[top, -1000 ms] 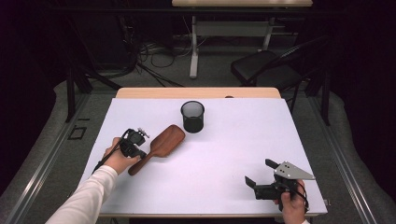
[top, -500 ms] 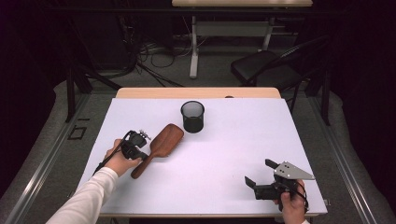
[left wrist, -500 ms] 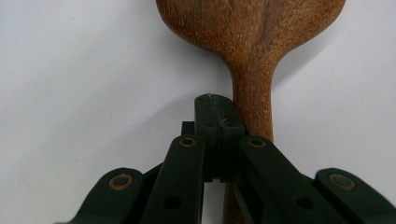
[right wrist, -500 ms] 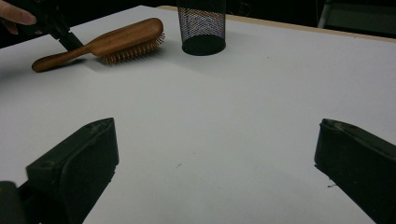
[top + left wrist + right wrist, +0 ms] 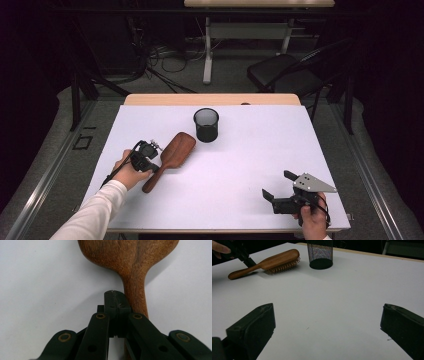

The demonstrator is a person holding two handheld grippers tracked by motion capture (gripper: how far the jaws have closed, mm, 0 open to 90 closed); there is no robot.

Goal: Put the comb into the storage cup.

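Jaws on my left gripper (image 5: 115, 305) are pressed together, and they sit against the left side of the brush (image 5: 171, 157) handle rather than around it, so I hold nothing there. I judge the tips are placed to nudge or steady the handle, though I cannot tell which. The brush lies bristles down on the table (image 5: 240, 200), left of centre, its head pointing toward the cup (image 5: 206, 124), which stands upright just beyond it without touching.

My right gripper (image 5: 280, 190) waits near the front right corner, well apart from both, with its jaws spread wide and empty; parked there, it leaves the middle free.

The brush is reddish-brown wood with visible grain, an oval paddle head narrowing to a round, slim handle, pale bristles underneath. The cup is black wire mesh, cylindrical, see-through. The table top is matte white and smooth.
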